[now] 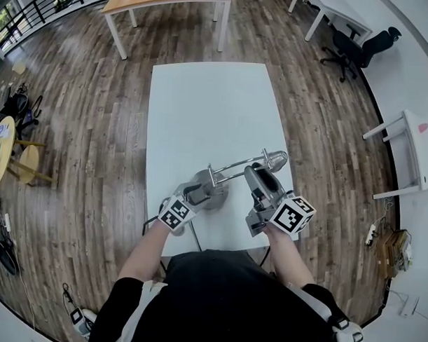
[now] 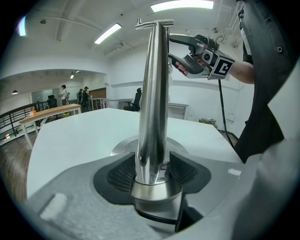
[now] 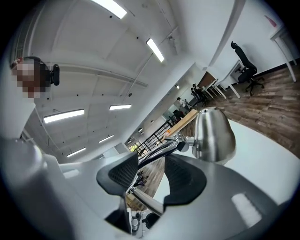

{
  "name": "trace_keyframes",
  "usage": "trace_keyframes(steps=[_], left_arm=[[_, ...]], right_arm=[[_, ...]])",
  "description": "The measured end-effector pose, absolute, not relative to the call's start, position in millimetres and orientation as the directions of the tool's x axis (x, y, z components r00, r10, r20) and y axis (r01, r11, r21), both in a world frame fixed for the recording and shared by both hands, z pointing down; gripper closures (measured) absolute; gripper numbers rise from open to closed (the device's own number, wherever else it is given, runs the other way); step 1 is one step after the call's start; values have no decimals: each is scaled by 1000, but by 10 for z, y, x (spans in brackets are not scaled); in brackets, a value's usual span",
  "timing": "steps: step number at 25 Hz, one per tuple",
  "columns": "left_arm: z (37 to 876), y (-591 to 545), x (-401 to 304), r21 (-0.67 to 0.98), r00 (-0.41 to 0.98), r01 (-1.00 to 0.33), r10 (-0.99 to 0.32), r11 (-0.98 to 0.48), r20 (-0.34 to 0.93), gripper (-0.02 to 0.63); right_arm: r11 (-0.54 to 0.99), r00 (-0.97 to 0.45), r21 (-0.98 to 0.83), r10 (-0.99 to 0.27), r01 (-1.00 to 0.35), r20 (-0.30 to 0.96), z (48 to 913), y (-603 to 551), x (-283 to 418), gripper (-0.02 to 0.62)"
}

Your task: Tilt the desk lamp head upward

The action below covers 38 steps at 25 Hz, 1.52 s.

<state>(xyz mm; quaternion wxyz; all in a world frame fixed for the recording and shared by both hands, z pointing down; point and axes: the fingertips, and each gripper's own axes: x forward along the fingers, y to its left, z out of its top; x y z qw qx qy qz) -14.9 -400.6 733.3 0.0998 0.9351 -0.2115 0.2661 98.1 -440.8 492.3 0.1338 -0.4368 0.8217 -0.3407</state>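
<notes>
The left claw [image 2: 150, 172] is clamped on the upright chrome post [image 2: 153, 93] of the desk lamp [image 1: 236, 167], low down, just above the round base [image 2: 121, 147]. Both dark pads [image 2: 123, 174] are pressed against the metal, one on each side. The base is seen directly under this claw and a little in front of it, standing on the white table [image 2: 75, 136]. The top of the post, with a short cross bar, is found high above the left claw.

The right claw [image 3: 152, 177] is held near the top of the lamp, with its jaws standing well apart. The thin lamp arm [image 3: 157, 149] is seen running through the gap between the two jaws, and as far as can be told no pad is pressed on it. The lamp head [image 3: 213, 133], a shiny bell-shaped shade, is located just beyond the tips of the right claw, a little to the side of one jaw. In the head view the lamp head is seen ahead of the right claw, and the arm leads from it back toward the left claw. The right claw is placed higher than the left one, and the two are not touching.
</notes>
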Motion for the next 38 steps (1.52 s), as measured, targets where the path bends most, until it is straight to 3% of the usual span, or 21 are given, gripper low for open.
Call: trace_keyframes(steps=[38], left_arm=[[7346,-4030,-189,70,767,-440,-335,-895,547,367]], right_arm=[[538,-605,-373,-791,-756,86,4492,-4358,647,454]])
